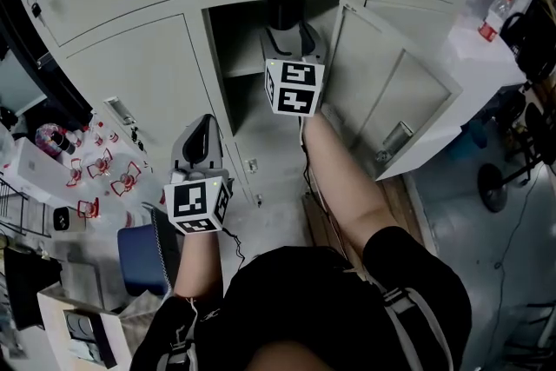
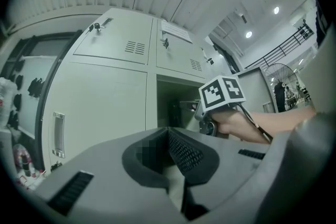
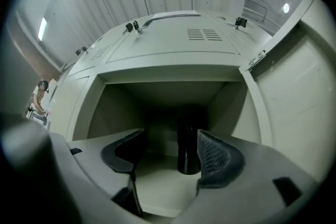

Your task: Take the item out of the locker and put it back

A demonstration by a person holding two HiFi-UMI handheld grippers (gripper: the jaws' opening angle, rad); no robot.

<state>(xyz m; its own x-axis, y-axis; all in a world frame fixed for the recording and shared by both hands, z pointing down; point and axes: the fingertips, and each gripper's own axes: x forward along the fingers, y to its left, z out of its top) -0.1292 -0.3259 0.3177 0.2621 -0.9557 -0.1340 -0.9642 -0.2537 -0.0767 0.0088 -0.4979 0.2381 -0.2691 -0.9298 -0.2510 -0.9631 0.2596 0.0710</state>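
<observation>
A dark, upright cylindrical item (image 3: 188,149) stands on the shelf deep inside the open locker (image 3: 173,73); in the head view it is only a dark shape (image 1: 282,15) at the back. My right gripper (image 3: 169,136) is open at the locker's mouth, pointing at the item, which stands well beyond the fingertips with nothing between the pads. From above, the right gripper (image 1: 291,37) reaches into the opening, marker cube (image 1: 294,87) behind it. My left gripper (image 1: 201,124) hangs lower left, in front of a closed door. Its jaws (image 2: 168,132) are shut and empty. The right gripper's cube (image 2: 221,93) shows in the left gripper view.
The locker door (image 1: 395,104) swings open to the right. Closed locker doors (image 1: 130,65) surround the opening. A blue bin (image 1: 139,256) and a cluttered desk (image 1: 61,178) are at the left. A plastic bottle (image 1: 493,17) and a chair base (image 1: 495,187) are at the right.
</observation>
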